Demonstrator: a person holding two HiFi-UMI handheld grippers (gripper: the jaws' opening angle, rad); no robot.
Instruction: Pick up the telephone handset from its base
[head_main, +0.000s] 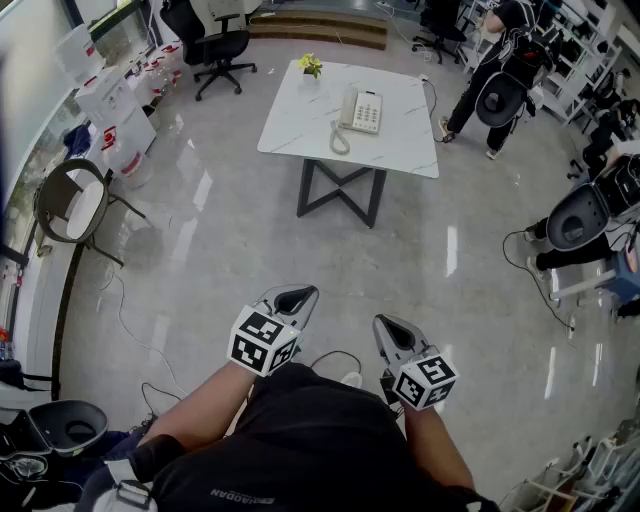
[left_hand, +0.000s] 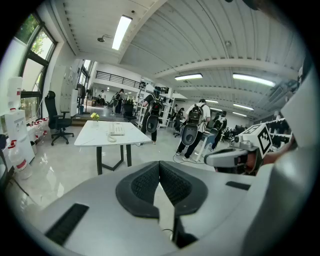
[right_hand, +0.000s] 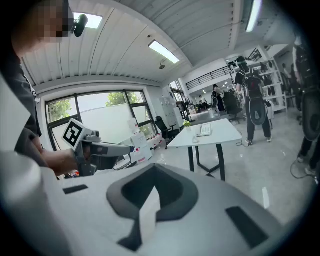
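Well short of the table (head_main: 300, 125), the left gripper (head_main: 294, 298) and right gripper (head_main: 392, 331) held empty jaws together, and one needed opening before straddling the handset (head_main: 347, 109).

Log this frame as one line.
stage: pre-reach | left tongs: shut, empty | right tongs: shut, empty | handset: on base | white table: far ahead

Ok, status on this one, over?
Left tool and right tool shut, empty. Handset on its base, on the table well ahead, out of reach. Nothing in the way.
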